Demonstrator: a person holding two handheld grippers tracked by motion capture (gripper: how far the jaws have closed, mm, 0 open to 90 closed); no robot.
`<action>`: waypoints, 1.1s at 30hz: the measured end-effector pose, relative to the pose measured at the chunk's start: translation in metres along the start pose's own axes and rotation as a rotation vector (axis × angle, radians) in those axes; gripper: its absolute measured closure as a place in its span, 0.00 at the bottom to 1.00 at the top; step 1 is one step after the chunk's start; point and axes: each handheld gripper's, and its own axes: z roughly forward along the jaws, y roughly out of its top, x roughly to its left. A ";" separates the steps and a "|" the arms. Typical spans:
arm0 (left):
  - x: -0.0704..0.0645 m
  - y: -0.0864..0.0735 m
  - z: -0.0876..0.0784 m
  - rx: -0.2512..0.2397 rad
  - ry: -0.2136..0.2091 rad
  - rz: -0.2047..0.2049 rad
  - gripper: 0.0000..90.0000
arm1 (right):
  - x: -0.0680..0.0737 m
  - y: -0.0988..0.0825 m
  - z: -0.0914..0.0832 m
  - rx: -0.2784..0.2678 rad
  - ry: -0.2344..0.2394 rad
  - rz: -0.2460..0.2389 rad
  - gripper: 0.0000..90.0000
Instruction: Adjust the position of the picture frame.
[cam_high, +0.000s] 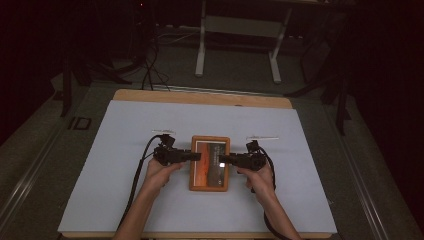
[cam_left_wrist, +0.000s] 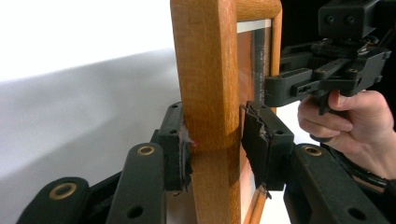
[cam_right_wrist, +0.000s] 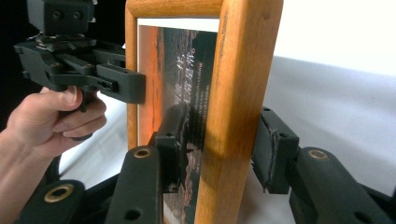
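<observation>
A wooden picture frame (cam_high: 210, 165) with an orange and dark print lies in the middle of the white sheet (cam_high: 115, 165). My left gripper (cam_high: 196, 156) grips its left side bar, and my right gripper (cam_high: 223, 159) grips its right side bar. In the left gripper view the frame's bar (cam_left_wrist: 205, 70) stands between my left gripper's (cam_left_wrist: 212, 149) pads, both pressed on it, with the right gripper (cam_left_wrist: 280, 86) and a hand beyond. In the right gripper view my right gripper (cam_right_wrist: 224, 149) straddles the bar (cam_right_wrist: 243, 70), one pad over the glass, and the left gripper (cam_right_wrist: 126, 81) is opposite.
The sheet covers a wooden table (cam_high: 200, 97). Two thin small items lie on it behind the frame, one on the left (cam_high: 162, 131) and one on the right (cam_high: 262, 136). White desk legs (cam_high: 200, 45) and floor cables (cam_high: 150, 70) stand beyond the table.
</observation>
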 end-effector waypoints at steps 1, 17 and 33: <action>0.000 0.000 0.000 0.000 0.000 0.000 0.69 | 0.000 0.000 0.000 0.000 0.000 0.000 0.65; 0.023 -0.003 0.010 0.037 0.097 -0.102 0.66 | -0.016 -0.003 0.012 0.057 -0.119 0.058 0.62; 0.026 -0.007 0.008 0.033 0.107 -0.130 0.65 | -0.023 0.000 0.019 0.084 -0.087 0.052 0.61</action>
